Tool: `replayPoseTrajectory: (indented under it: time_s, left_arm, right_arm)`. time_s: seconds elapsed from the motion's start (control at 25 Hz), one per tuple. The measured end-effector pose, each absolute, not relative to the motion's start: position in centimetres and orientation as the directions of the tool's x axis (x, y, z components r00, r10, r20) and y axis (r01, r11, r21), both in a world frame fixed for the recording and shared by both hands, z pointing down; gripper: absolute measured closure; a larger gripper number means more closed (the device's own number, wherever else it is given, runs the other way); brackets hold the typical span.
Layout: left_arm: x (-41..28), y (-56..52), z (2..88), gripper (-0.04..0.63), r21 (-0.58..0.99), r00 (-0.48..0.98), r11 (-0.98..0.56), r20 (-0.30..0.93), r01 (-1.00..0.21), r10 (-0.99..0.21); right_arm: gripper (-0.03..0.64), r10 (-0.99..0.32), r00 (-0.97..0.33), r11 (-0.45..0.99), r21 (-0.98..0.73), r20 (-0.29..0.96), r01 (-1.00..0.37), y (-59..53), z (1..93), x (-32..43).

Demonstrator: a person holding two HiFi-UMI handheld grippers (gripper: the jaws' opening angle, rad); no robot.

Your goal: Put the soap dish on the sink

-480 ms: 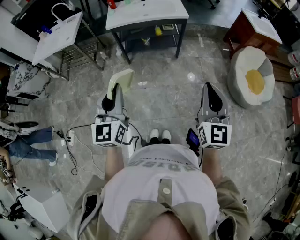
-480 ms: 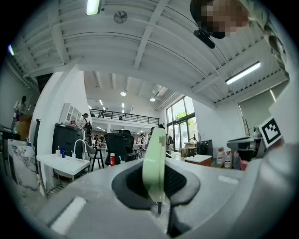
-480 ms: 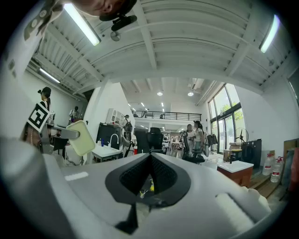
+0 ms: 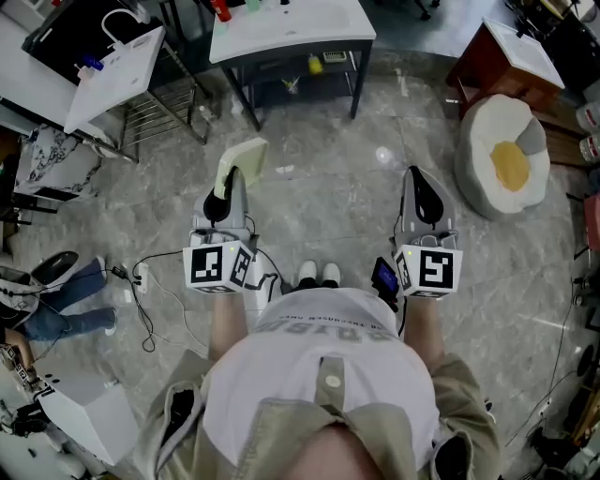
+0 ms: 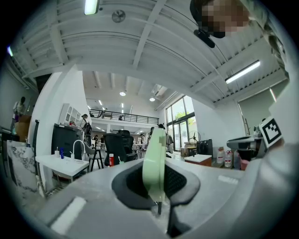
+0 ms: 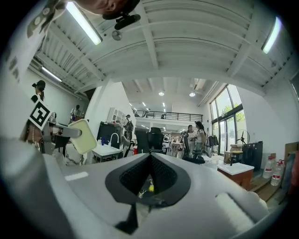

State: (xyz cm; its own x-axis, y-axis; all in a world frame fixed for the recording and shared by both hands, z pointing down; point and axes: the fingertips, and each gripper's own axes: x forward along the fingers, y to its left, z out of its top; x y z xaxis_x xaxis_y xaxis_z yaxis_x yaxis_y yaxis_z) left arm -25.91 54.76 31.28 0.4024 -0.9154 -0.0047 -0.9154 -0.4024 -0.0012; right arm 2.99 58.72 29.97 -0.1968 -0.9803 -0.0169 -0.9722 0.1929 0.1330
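My left gripper (image 4: 229,185) is shut on a pale green soap dish (image 4: 241,160), which sticks out forward past its tips. In the left gripper view the soap dish (image 5: 155,163) stands edge-on between the pads of that gripper (image 5: 158,189). My right gripper (image 4: 420,180) is level beside it, shut with nothing held; its closed jaws (image 6: 149,181) show only floor beyond. From the right gripper view the soap dish (image 6: 84,136) appears at the left. A white sink (image 4: 291,25) on a dark stand lies straight ahead, across open floor.
A second white sink (image 4: 116,66) with a tap stands at the left beside a wire rack (image 4: 157,111). A wooden cabinet (image 4: 504,54) and an egg-shaped cushion (image 4: 504,155) are at the right. Cables and a power strip (image 4: 141,276) lie by my left foot. People stand far off.
A bystander's legs at the left edge have shifted. Both grippers and the soap dish keep their places.
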Motion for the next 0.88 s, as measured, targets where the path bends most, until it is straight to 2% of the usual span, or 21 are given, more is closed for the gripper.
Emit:
replayPoseTrajectory:
  time_s: [0.24, 0.44, 0.48, 0.56, 0.6, 0.88]
  left_arm:
    - [-24.9, 53.9, 30.8, 0.568, -0.011, 0.396, -0.396, -0.016, -0.918, -0.918]
    - [-24.2, 53.4, 30.5, 0.568, -0.016, 0.384, -0.384, -0.018, -0.923, -0.923]
    - [-24.1, 53.4, 30.4, 0.568, -0.017, 0.38, -0.38, -0.019, -0.925, -0.925]
    - [-23.8, 53.2, 30.2, 0.568, -0.022, 0.375, -0.375, -0.022, -0.927, -0.927]
    - [-23.7, 53.1, 30.1, 0.568, -0.023, 0.374, -0.373, -0.023, -0.928, -0.927]
    - [-24.2, 52.4, 31.3, 0.568, -0.012, 0.362, -0.362, 0.013, -0.932, -0.932]
  right_arm:
    - [0.62, -0.979, -0.204, 0.201, 0.11, -0.021, -0.974, 57.9, 30.0, 4.2]
    - [0.615, -0.969, -0.234, 0.239, -0.062, -0.077, -0.969, 57.0, 29.5, 6.1]
    - [0.575, -0.965, -0.244, 0.252, -0.09, -0.093, -0.963, 56.9, 29.3, 6.4]
    - [0.429, -0.957, -0.268, 0.28, -0.113, -0.11, -0.953, 56.6, 28.9, 6.8]
    - [0.403, -0.955, -0.273, 0.286, -0.118, -0.115, -0.951, 56.4, 28.8, 6.9]
    - [0.39, -0.954, -0.282, 0.294, -0.142, -0.1, -0.945, 55.4, 29.7, 7.1]
